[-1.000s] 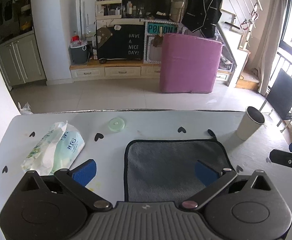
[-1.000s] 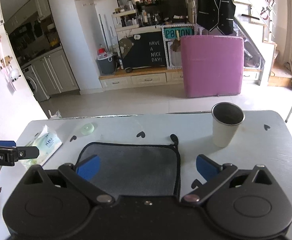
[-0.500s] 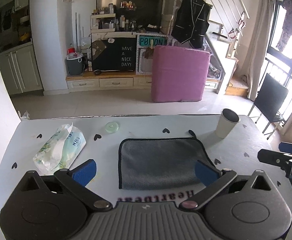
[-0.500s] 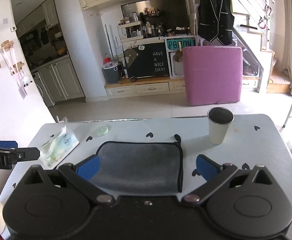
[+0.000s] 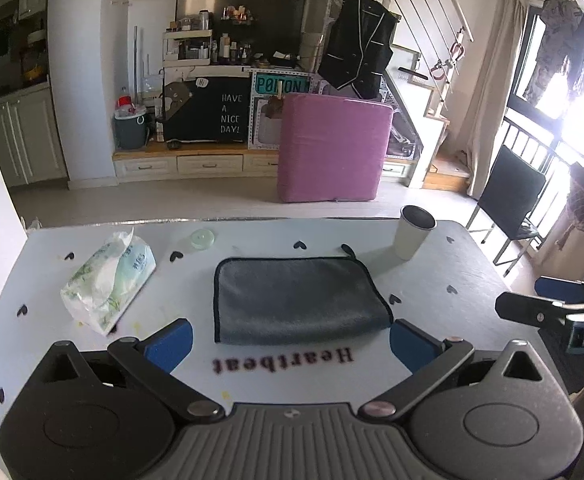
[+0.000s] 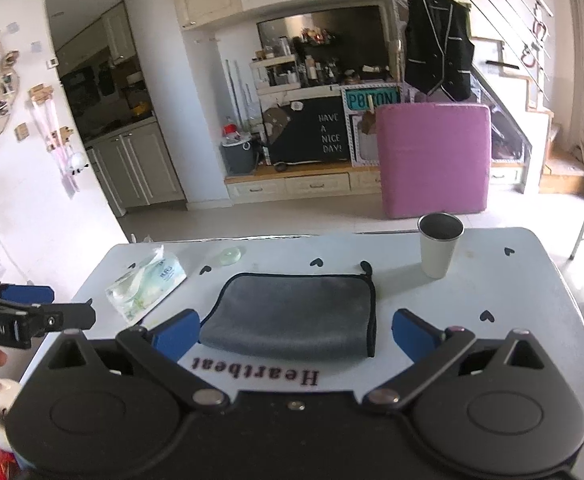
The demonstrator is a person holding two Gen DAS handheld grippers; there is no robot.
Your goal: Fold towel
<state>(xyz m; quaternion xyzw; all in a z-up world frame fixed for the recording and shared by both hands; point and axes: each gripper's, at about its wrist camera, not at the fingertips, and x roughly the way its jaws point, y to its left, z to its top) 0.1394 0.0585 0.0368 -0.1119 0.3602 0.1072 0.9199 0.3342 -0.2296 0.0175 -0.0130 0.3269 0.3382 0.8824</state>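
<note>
A grey towel point(image 5: 298, 298) with a black hem lies folded flat in the middle of the white table point(image 5: 444, 304), its hanging loop at the far right corner. It also shows in the right wrist view point(image 6: 296, 314). My left gripper point(image 5: 290, 342) is open and empty, held back above the table's near edge, short of the towel. My right gripper point(image 6: 294, 330) is open and empty, also behind the towel's near edge. Each gripper shows at the side of the other's view.
A paper cup point(image 5: 414, 236) stands at the far right of the table. A pack of wet wipes point(image 5: 110, 280) lies at the left, with a small round lid point(image 5: 203, 237) behind it. The word "Heartbeat" point(image 5: 284, 358) is printed near the front edge.
Both grippers have pulled back and up from the towel, so more table shows in front of it. The towel lies still in the same place.
</note>
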